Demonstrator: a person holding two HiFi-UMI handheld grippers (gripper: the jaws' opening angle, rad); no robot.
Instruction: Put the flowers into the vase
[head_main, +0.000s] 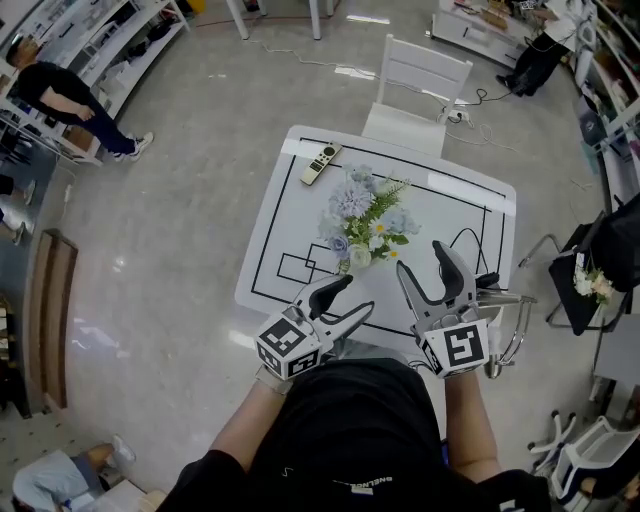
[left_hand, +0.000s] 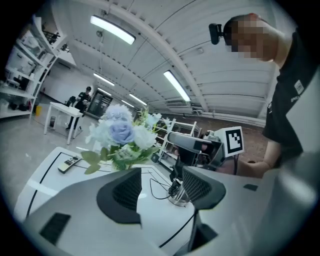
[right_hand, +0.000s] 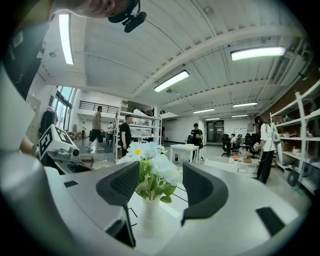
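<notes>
**Student:** What lies nearest the viewer, on the near side of the vase (head_main: 360, 257)?

**Tutor:** Two hand-held grippers. The left gripper (head_main: 357, 295) sits just short of the vase on its near side. Its fingers stand apart, with only bare table top and a black cable (left_hand: 159, 192) in the gap. The right gripper (head_main: 420, 256) sits to the near right of the vase. Its fingers are also spread and press on nothing. In the right gripper view the vase (right_hand: 149, 215) shows in the gap between them, beyond the tips and untouched.

**Student:** And where are the flowers (head_main: 368, 215)?

**Tutor:** They stand in the vase, with their stems in its mouth. They are pale blue and white blooms with green leaves. The vase is upright on the white table (head_main: 290, 200), which is marked with black lines.

**Student:** What is beyond the vase?

**Tutor:** A remote control (head_main: 319, 163) lies on the table to the far left of the vase, well apart from it. A white chair (head_main: 420, 85) stands past the table's far edge. Farther off, well to the left of the vase, a person in dark clothes (head_main: 60, 100) stands by the shelves.
</notes>
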